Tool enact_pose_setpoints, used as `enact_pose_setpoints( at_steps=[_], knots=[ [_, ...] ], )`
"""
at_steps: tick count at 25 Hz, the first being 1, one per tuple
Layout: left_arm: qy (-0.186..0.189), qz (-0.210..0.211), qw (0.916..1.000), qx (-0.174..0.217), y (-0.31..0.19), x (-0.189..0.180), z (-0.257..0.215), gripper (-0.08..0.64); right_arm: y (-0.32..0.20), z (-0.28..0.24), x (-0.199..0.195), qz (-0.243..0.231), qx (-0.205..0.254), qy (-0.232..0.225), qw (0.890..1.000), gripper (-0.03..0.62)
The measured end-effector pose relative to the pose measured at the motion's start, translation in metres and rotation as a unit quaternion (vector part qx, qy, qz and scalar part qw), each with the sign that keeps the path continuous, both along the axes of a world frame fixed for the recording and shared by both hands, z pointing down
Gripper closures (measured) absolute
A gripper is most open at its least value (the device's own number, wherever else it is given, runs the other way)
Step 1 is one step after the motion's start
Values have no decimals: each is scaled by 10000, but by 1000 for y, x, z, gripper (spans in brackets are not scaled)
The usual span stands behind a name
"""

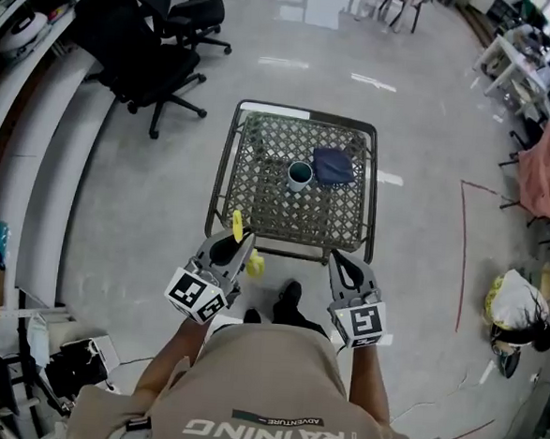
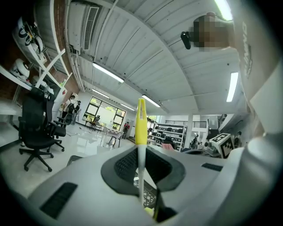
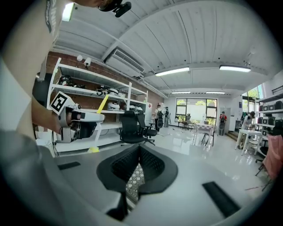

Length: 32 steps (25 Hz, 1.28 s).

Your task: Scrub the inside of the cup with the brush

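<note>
A white cup with a teal rim (image 1: 299, 175) stands near the middle of a low woven-top table (image 1: 257, 208) in the head view. My left gripper (image 1: 239, 243) is shut on a yellow-and-white brush (image 1: 238, 225), short of the table's near edge. In the left gripper view the brush (image 2: 140, 128) stands upright between the pads, yellow handle end up. My right gripper (image 1: 341, 260) is shut with nothing in it, also short of the near edge. In the right gripper view its jaws (image 3: 139, 148) meet, and the left gripper (image 3: 75, 121) shows at the left.
A dark blue cloth (image 1: 334, 166) lies beside the cup. Black office chairs (image 1: 141, 50) stand at the far left by curved shelving (image 1: 36, 150). Bags (image 1: 515, 310) lie on the floor at right. My shoes (image 1: 288, 304) are just before the table.
</note>
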State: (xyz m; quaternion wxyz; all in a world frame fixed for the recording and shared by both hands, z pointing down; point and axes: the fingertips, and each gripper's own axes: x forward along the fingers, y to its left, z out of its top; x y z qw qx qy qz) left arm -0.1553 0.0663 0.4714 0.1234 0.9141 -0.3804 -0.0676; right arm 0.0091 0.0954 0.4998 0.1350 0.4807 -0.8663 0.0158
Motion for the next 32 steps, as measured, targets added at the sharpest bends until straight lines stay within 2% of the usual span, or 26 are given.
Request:
enact_pose_setpoints(
  at_steps=[7,12,16,20,23,26,32],
  knots=[
    [-288,-388,9984,294,-43,11,-25,518,-66,-14,6,-470,247,-277,9982,575],
    [-224,-620,9977,165,-77,31,-22,518,-92,5,18,-756,64,-131,9970,577],
    [-450,-735,9956,375,-88,42,-29,518,-105,17,14,-1105,-62,-64,9938,575],
    [-520,-936,9939,265,-97,35,-24,518,-116,22,6,-1346,-151,-181,9906,575],
    [-430,-997,9940,152,-108,26,-17,518,-129,24,1,-1340,-145,-187,9907,575],
    [-390,-961,9944,203,-122,16,-14,518,-146,22,-7,-1224,-34,-203,9923,575],
    [-240,-500,9980,314,-165,11,-11,518,-178,22,-11,-831,-71,-133,9964,575]
  ],
)
